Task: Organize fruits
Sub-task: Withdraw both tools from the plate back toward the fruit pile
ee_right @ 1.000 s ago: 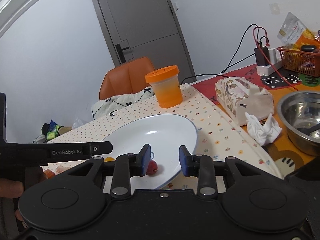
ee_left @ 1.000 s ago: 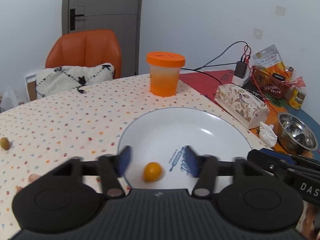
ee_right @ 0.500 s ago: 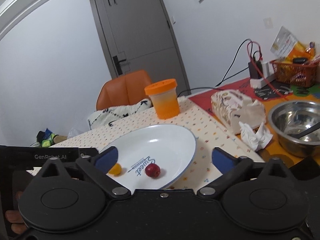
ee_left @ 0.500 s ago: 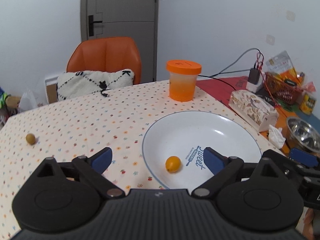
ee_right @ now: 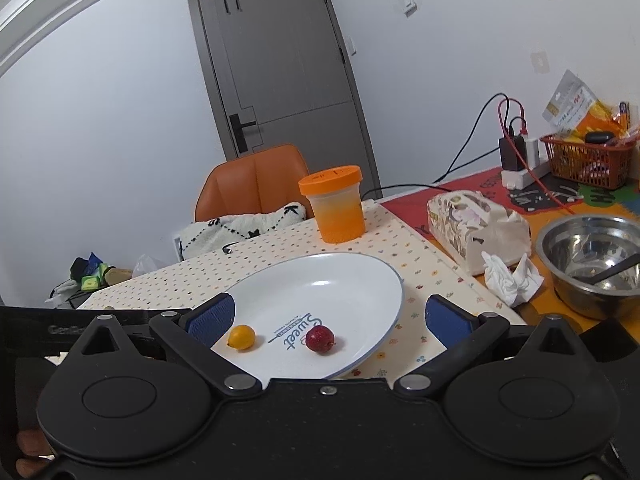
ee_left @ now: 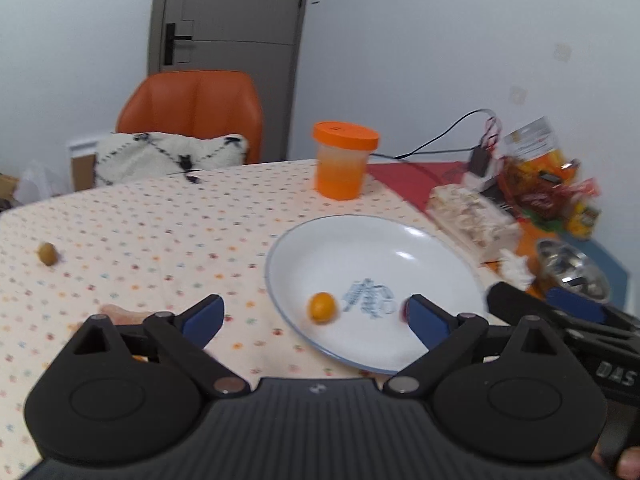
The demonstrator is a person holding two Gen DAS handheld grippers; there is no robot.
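A white plate (ee_left: 380,248) with blue lettering sits on the dotted tablecloth. A small orange fruit (ee_left: 321,308) lies on its near left part, and a red fruit (ee_right: 320,340) rests beside the lettering. In the right wrist view the orange fruit (ee_right: 241,337) lies left of the red one on the plate (ee_right: 340,276). My left gripper (ee_left: 314,314) hovers open above the plate's near edge, holding nothing. My right gripper (ee_right: 328,318) is also open and empty, just short of the plate. An olive-green fruit (ee_left: 47,254) lies alone far left on the cloth.
An orange-lidded jar (ee_right: 334,208) stands behind the plate. Right of it are a tissue box (ee_right: 476,232), a crumpled tissue (ee_right: 508,280) and a steel bowl (ee_right: 592,256) holding a utensil. A red basket (ee_right: 588,160) sits at the back right. An orange chair (ee_left: 192,112) stands beyond the table.
Both grippers have opened wide and drawn back from the plate. The orange and red fruits now lie free on it. The left view has swung a little to the left.
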